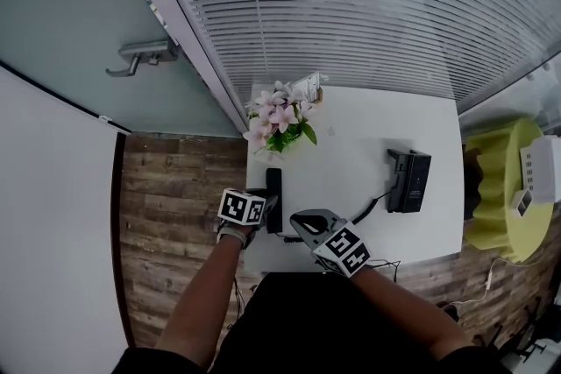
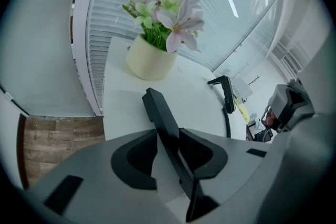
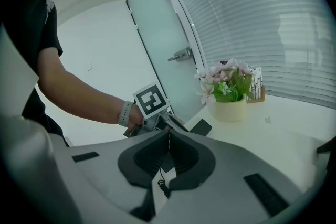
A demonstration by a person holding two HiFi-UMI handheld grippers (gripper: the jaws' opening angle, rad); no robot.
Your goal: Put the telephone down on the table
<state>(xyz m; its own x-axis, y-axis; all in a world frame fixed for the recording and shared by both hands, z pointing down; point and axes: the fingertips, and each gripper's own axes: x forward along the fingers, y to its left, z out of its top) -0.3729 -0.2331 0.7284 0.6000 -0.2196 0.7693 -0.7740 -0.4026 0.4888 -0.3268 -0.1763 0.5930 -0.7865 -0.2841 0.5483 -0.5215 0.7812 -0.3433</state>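
Left tool (image 2: 167,139) stands wide apart around the telephone handset (image 2: 159,110), left pad clear of it, likely because the handset already lies flat on the worktop (image 2: 202,99) near the flowerpot (image 2: 150,60). Right tool (image 3: 169,139) is closed, empty, idle.

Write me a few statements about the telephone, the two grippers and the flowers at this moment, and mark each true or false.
1. The handset is between the jaws of the left gripper. True.
2. The jaws of the right gripper are wide apart. False: their tips meet, with nothing between them.
3. A flower pot stands on the table. True.
4. The handset sits in the telephone base. False: it is at the table's left side, well away from the base and linked to it only by the cord.
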